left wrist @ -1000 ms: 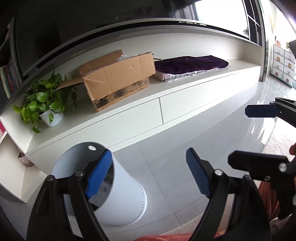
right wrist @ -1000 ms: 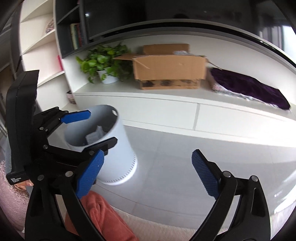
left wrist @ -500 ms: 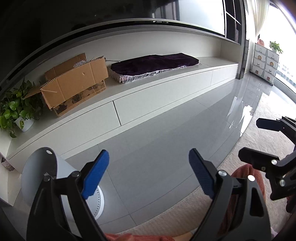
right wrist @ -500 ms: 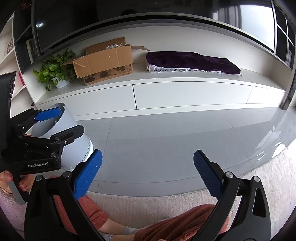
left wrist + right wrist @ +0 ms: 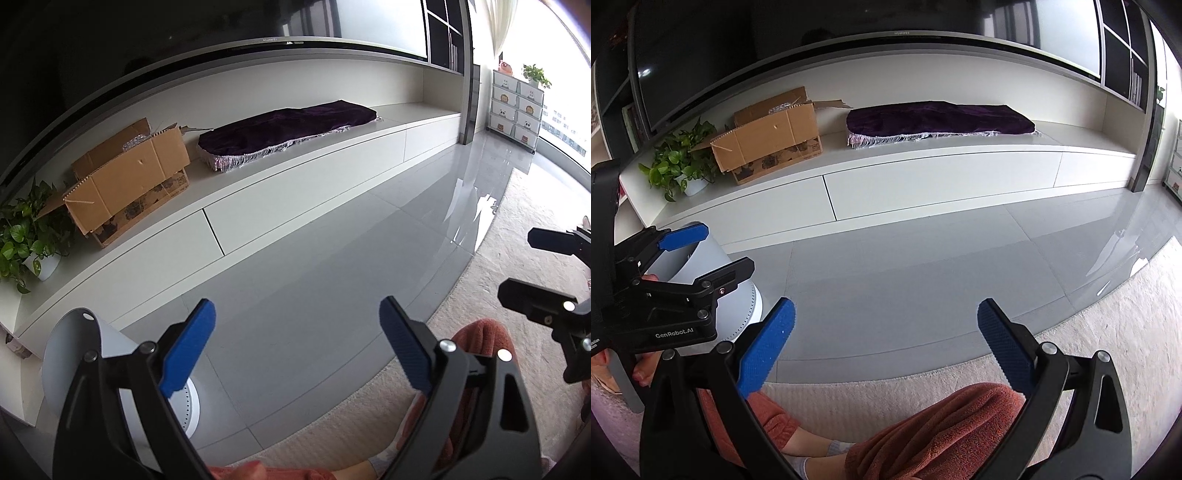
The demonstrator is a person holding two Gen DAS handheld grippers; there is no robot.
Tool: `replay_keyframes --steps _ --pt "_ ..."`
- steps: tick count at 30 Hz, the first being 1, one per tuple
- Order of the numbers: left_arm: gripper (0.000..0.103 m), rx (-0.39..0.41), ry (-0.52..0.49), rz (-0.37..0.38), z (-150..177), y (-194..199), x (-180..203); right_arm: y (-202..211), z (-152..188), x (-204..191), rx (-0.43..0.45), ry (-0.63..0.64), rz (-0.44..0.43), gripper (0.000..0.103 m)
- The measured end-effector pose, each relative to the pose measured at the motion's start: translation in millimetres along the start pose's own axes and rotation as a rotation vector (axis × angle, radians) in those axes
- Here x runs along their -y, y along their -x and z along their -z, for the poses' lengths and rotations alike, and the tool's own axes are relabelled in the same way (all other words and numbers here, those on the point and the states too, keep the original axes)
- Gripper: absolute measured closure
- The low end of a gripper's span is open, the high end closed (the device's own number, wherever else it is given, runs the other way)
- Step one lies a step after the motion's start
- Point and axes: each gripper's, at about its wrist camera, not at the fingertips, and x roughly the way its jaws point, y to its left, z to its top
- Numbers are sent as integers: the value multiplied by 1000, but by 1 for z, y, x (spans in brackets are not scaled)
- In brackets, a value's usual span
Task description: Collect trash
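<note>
The white trash bin (image 5: 66, 354) stood on the grey tiled floor (image 5: 332, 266) at the far left of the left wrist view, a tall cylinder with a pale grey inner wall, a small hole near its rim and a ring of fine dots round its base. The left finger of the left gripper (image 5: 297, 343) crossed in front of it. In the right wrist view the same bin (image 5: 701, 258) stood low at the left, just before the long white cabinet (image 5: 923, 177), partly hidden by the other tool. What lay inside it could not be made out.

On the cabinet top, from left to right, were a potted green plant (image 5: 679, 162), an open cardboard box (image 5: 772, 144) and a purple fringed cloth (image 5: 938, 118); a dark screen (image 5: 812, 22) ran above them.

The left gripper pointed down toward the floor with its blue pads (image 5: 188, 347) set wide apart and nothing but bare tile between them. A person's fingers (image 5: 641, 369) wrapped its handle in the right wrist view.

The right gripper (image 5: 886, 343) was angled down likewise, its blue pads (image 5: 1004, 343) spread wide and holding nothing, with tile and the edge of a cream rug (image 5: 1089, 325) showing between. Below it lay the person's legs in rust-coloured trousers (image 5: 942, 432). In the left wrist view its black fingers (image 5: 532, 299) reached in from the right edge, well parted.
</note>
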Motion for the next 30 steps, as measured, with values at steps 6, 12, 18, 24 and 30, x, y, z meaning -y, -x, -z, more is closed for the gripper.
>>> replay_keyframes --steps 6,12,18,24,30 --pt "13 4 5 -8 0 2 -5 4 1 0 -1 -6 3 7" --pt "13 5 0 -20 -1 5 -6 2 0 -3 -5 -1 0 7" --pt "12 -7 -2 -24 0 4 -5 0 -1 -4 -11 0 2 7" --pt "12 -17 2 -22 1 3 -4 0 -1 -4 -12 0 6 7" --pt "12 -30 5 -24 1 5 -4 5 -2 -2 -6 -4 9 7"
